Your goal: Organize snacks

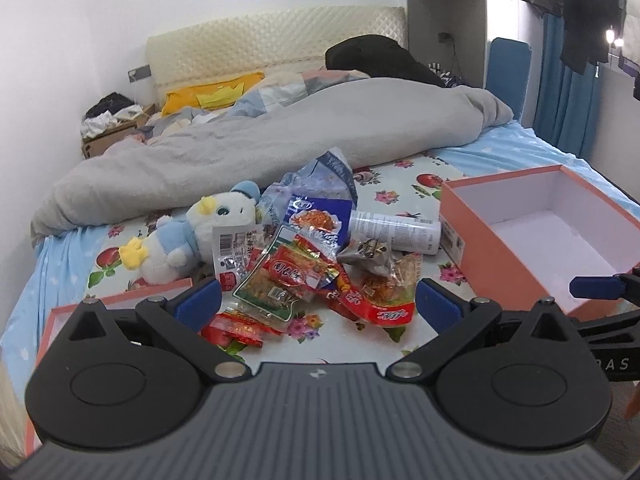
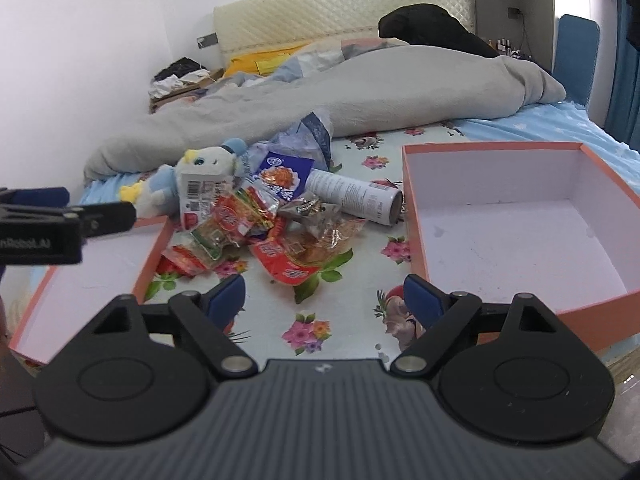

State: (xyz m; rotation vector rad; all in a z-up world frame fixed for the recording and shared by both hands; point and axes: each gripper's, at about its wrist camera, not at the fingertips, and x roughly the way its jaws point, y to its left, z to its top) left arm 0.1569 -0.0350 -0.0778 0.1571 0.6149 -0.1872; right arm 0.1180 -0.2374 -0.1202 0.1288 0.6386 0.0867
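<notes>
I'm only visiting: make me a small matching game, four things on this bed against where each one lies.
Things:
1. plush duck
2. white can
3. deep orange box
4. shallow orange lid

Places:
A. right of the snack pile, open
B. left of the pile, near the bed's edge
C. on its side, between pile and box
D. behind the packets, beside the grey duvet

Pairs: 1-D, 2-C, 3-A, 4-B

Glossy plastic snack packets (image 1: 288,276) on smooth printed cloth bedsheet (image 1: 400,200).

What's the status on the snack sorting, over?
Left gripper and right gripper open, empty. Snack pile untouched between the orange box and its lid. Plush duck lies against the pile.
</notes>
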